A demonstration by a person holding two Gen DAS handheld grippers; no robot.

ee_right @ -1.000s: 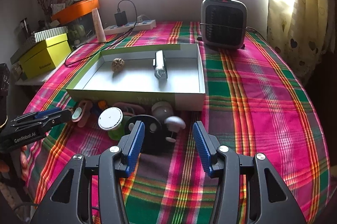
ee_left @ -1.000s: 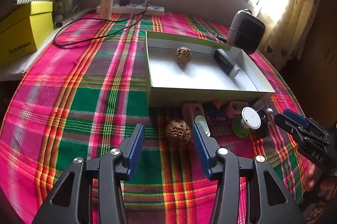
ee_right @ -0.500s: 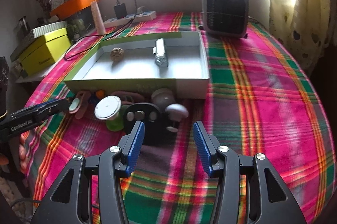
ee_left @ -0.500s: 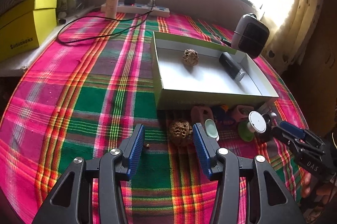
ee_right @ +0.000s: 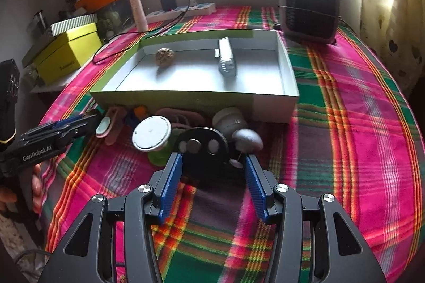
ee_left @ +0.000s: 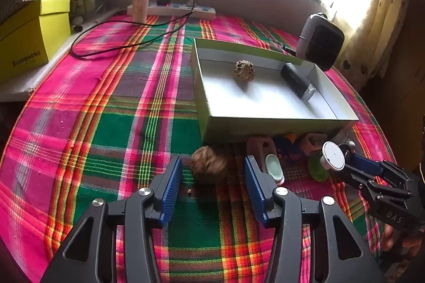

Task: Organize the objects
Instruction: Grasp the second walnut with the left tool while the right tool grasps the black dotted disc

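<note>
A brown walnut [ee_left: 208, 167] lies on the plaid cloth between the fingertips of my left gripper [ee_left: 212, 176], which is open, its blue pads clear of the nut. Behind it stands the white box tray [ee_left: 265, 123], holding a second walnut [ee_left: 243, 71] and a black cylinder [ee_left: 297, 82]. My right gripper [ee_right: 212, 168] is open, and a black disc-shaped piece [ee_right: 203, 147] sits just between its fingertips. A white round cap on a green spool [ee_right: 151, 132] and a grey mushroom-shaped knob [ee_right: 247, 139] flank that piece. Each gripper shows in the other's view: right [ee_left: 372, 171], left [ee_right: 66, 129].
Small pink, blue and orange items [ee_right: 119, 121] crowd the tray's front wall [ee_right: 186, 99]. A heater [ee_right: 309, 9] stands at the back right, a power strip [ee_left: 172, 9] with a black cable at the back, and yellow boxes [ee_left: 29, 38] at the left edge.
The left gripper has shifted slightly, so the walnut now sits more centred between its fingers. The right gripper has come closer to the black disc piece, which now lies between its fingertips.
</note>
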